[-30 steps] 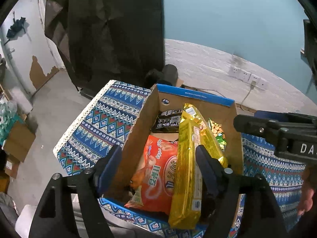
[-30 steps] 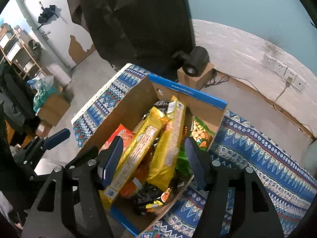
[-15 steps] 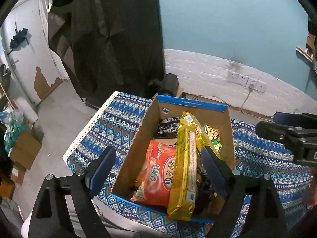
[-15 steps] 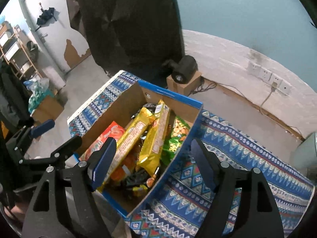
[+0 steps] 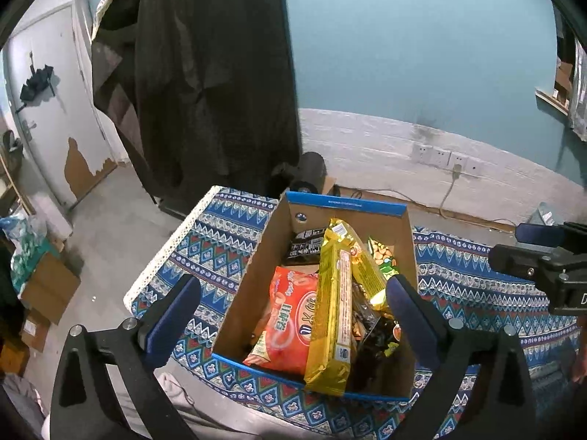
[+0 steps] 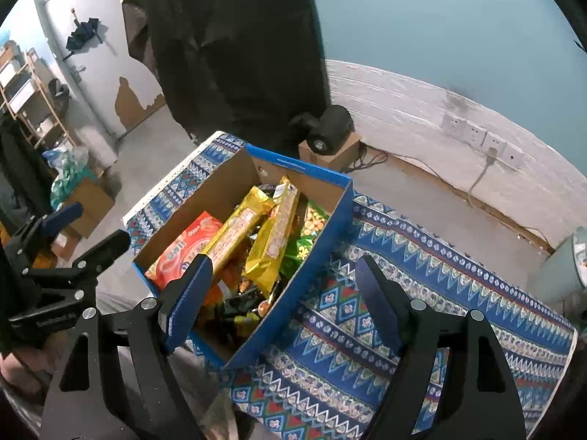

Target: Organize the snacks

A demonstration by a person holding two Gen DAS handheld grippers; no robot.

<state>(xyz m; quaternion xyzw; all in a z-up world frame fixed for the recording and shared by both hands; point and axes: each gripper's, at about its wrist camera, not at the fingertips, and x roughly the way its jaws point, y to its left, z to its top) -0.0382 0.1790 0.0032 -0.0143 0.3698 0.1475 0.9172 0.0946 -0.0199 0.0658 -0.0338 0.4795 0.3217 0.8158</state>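
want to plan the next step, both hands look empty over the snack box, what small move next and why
Probably lower the left hand-held gripper, its jaws opening with nothing between them, onto the long gold packet. It stands highest in the cardboard box, leaning over the orange bag, so it looks easiest to pinch.

white "D" on right claw (image 5: 572,293), packet print unreadable

Dim, bluish indoor light; sharp centre, fisheye-warped dark corners.

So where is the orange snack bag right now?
The orange snack bag lies inside the blue-edged cardboard box, on its left side in the left wrist view, right beside a long gold wrapped packet.
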